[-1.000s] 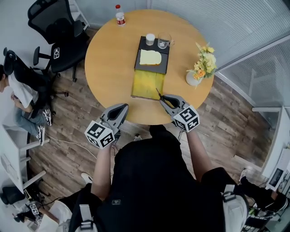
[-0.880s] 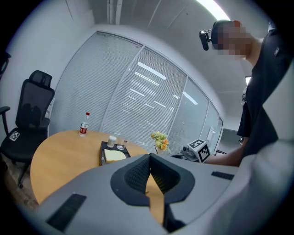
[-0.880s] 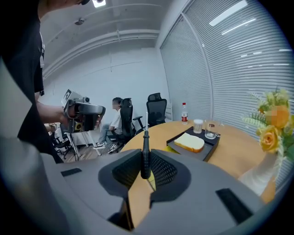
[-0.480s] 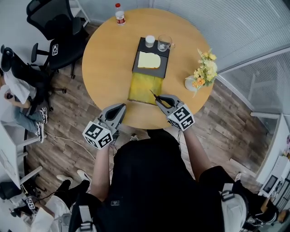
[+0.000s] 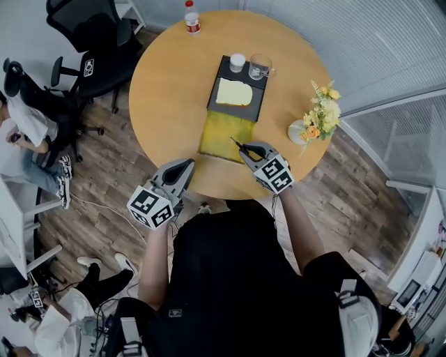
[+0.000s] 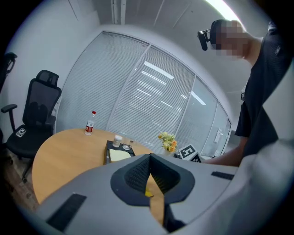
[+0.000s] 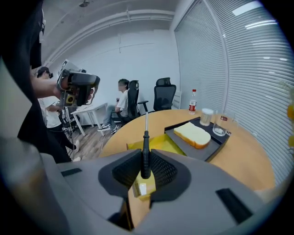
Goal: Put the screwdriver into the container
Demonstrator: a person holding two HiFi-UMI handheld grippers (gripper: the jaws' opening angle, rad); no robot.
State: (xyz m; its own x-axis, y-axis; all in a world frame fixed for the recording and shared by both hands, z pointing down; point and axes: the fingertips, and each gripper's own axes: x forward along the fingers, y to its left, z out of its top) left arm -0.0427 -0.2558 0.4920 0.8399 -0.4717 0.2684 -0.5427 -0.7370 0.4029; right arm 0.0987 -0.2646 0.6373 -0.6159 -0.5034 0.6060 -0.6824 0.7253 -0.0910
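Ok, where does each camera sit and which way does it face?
Head view: on the person's head, facing steeply down at the round table; both forearms, torso, left claw and right claw show.
Left gripper view: on the left claw, facing across the table toward window blinds; its shut jaws and the person's torso show.
Right gripper view: on the right claw, facing along the gripped screwdriver toward office chairs; its jaws show.
Shared: all see the bread tray.

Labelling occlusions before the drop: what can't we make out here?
Tip of the screwdriver: right gripper view, too small to tell its type.
Near end of the yellow container: right gripper view, behind the right gripper.
Its depth: head view, too small.
Label on the bottle: all views, too small.
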